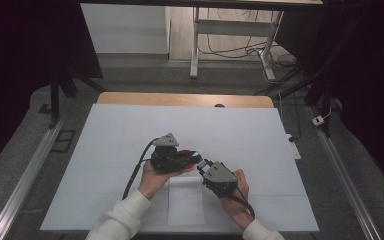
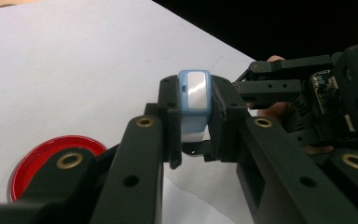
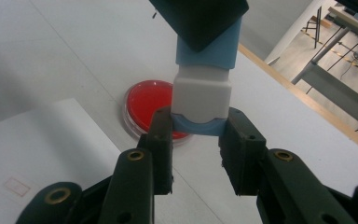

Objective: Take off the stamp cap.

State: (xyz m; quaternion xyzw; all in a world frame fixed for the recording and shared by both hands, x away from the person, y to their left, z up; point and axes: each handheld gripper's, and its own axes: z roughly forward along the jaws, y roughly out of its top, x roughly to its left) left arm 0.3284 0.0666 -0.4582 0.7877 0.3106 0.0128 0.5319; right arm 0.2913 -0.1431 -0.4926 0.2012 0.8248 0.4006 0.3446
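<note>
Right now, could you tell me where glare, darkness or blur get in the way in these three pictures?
Left gripper view: a bright glare patch sits on the blue stamp, and the near black jaws are soft. Right gripper view: the stamp and the red ink pad are fairly sharp, while the jaws at the bottom blur. High view: the white table is evenly lit, the sides fall into darkness, and both tools look small.

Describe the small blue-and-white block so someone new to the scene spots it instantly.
Start at the white table, near the middle of its front half, where the person's two grippers meet beside a round red dish. The blue-and-white block is held between them, above the table: the left gripper clamps its light-blue end, the right gripper the other. It is the boxy two-tone piece with a white middle section.
</note>
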